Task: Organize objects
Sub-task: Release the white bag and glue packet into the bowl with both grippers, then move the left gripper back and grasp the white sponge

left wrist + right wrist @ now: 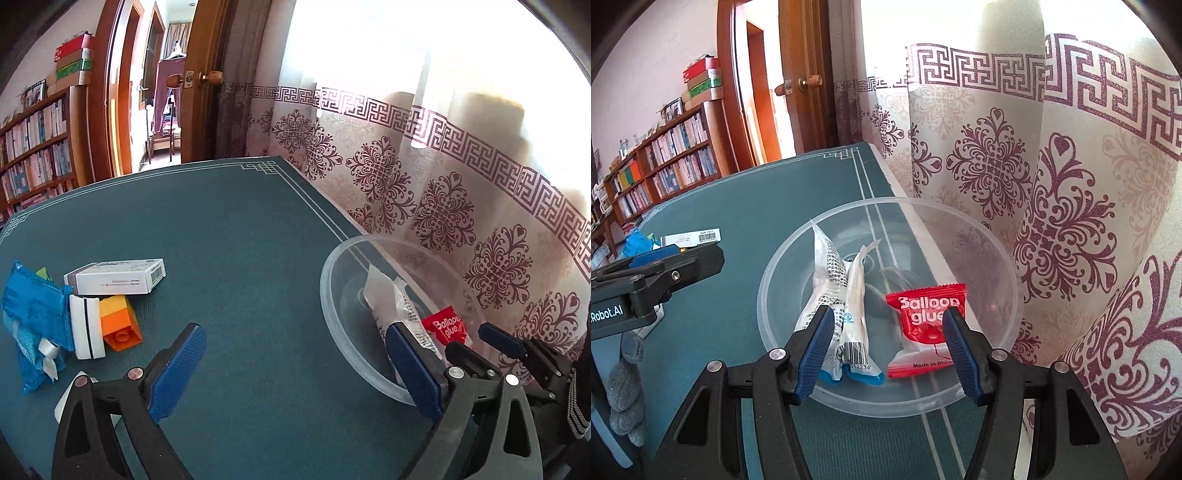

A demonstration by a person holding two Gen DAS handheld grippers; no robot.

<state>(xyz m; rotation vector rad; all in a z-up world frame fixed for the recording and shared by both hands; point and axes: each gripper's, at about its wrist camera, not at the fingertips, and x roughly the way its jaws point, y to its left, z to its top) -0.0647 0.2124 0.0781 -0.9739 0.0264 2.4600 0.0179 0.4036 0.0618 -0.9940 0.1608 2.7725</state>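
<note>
A clear plastic bowl [993,236] stands at the table's right edge by the curtain. In it lie a red "Balloon glue" packet [923,325] and a white-and-blue printed packet [838,310]. My right gripper [886,332] is open and empty, hovering over the bowl's near side. My left gripper [295,354] is open and empty above the green mat, left of the bowl [332,295]. The right gripper [491,343] also shows there over the bowl. At the left lie a white box [118,275], an orange block [120,325], a white block [86,326] and a blue packet [33,314].
The table has a dark green mat [240,229] with a white border. A patterned curtain [1071,206] hangs close along the right edge. A bookshelf [33,147] and an open wooden door [199,74] stand beyond the far edge. A grey soft toy [628,398] hangs at the lower left.
</note>
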